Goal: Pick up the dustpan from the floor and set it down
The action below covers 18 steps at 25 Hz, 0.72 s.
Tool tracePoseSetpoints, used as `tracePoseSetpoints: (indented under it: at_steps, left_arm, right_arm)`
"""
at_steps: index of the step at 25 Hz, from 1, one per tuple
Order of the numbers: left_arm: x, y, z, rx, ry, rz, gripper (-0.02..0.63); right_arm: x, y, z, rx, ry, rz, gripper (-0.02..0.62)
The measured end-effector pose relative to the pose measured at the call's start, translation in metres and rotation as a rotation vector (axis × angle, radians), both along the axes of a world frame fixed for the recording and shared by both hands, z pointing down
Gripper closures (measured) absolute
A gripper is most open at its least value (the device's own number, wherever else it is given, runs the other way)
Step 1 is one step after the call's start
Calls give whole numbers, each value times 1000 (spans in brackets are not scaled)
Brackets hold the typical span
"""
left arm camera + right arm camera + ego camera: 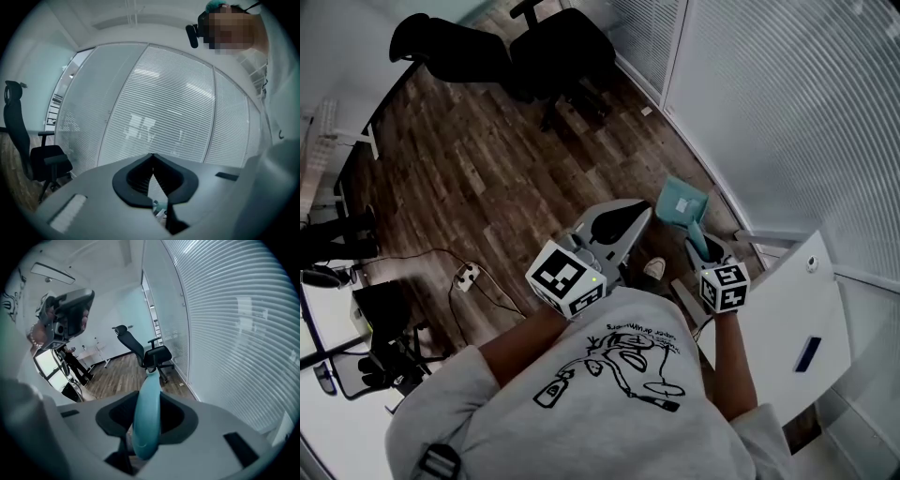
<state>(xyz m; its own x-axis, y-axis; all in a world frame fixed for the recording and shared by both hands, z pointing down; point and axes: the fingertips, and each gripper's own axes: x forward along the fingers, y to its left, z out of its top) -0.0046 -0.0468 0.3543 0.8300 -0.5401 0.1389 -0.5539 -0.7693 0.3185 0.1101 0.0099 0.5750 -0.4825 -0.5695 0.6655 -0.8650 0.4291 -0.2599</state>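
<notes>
So, left to right. The left gripper (pixel 628 220) is clenched on nothing; in the left gripper view (pixel 152 157) its jaws meet at the tips with only the blinds (pixel 164 108) ahead. It sits level in front of the person's chest, probably just parked out of the way, since one gripper is enough for this pick.

The dustpan (pixel 682 203) is off the floor (pixel 469 159), held in the air in front of the person and close to the blinds wall. The right gripper (pixel 701 251) grasps it by the handle (pixel 697 236). In the right gripper view (pixel 147 399) the handle (pixel 146 427) runs straight up between the jaws, with both pressed on its sides. Gripping the handle near its end lets the pan stick out forward and down, clear of the gripper body. My read is that the lift is done and the set-down is not yet.

The dustpan is teal plastic, with a squarish shallow pan that is paler than its long rounded handle. It looks rigid and light, and the pan appears empty. The smooth handle could swivel in the jaws if tipped.

A white tabletop (pixel 787 319) is just right of the right gripper. It is the likely spot to set the dustpan down, though that is only a guess. Chairs (pixel 562 47) stand well apart, farther along the floor.
</notes>
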Motion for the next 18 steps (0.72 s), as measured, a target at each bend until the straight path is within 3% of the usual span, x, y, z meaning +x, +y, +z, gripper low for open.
tracePoseSetpoints:
  at_steps: [18]
  left_arm:
    - [12,-6,-11,29,12,38,604]
  right_arm:
    - [5,-7,-159,196,-8,47,485]
